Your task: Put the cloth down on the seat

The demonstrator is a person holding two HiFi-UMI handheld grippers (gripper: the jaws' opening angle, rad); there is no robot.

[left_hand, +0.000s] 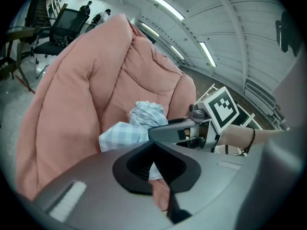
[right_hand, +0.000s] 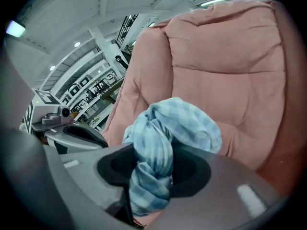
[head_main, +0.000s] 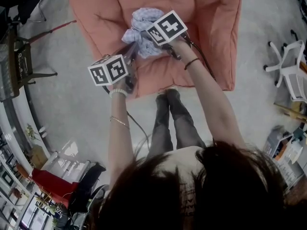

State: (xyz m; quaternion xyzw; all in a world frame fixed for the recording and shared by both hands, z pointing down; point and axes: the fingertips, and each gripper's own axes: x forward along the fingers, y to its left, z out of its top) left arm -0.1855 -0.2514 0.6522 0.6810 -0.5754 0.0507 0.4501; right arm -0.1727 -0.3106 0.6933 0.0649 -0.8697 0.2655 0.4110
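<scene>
A light blue checked cloth (head_main: 144,25) hangs bunched just above the cushion of a pink armchair (head_main: 201,13). In the right gripper view the twisted cloth (right_hand: 168,128) runs down through my right gripper (right_hand: 144,195), whose jaws are shut on it in front of the chair's backrest (right_hand: 230,80). In the left gripper view a pale corner of the cloth (left_hand: 139,121) leads into my left gripper (left_hand: 160,176), which pinches it; the right gripper (left_hand: 184,128) sits just to its right. From the head view the left gripper (head_main: 130,49) is at the cloth's near left and the right gripper (head_main: 152,38) at its near right.
The person's legs (head_main: 168,123) stand at the armchair's front edge. A white swivel-chair base (head_main: 290,66) is on the floor at the right, and a dark desk and chair (head_main: 19,66) at the left. Cluttered shelves and a red object (head_main: 50,182) lie behind.
</scene>
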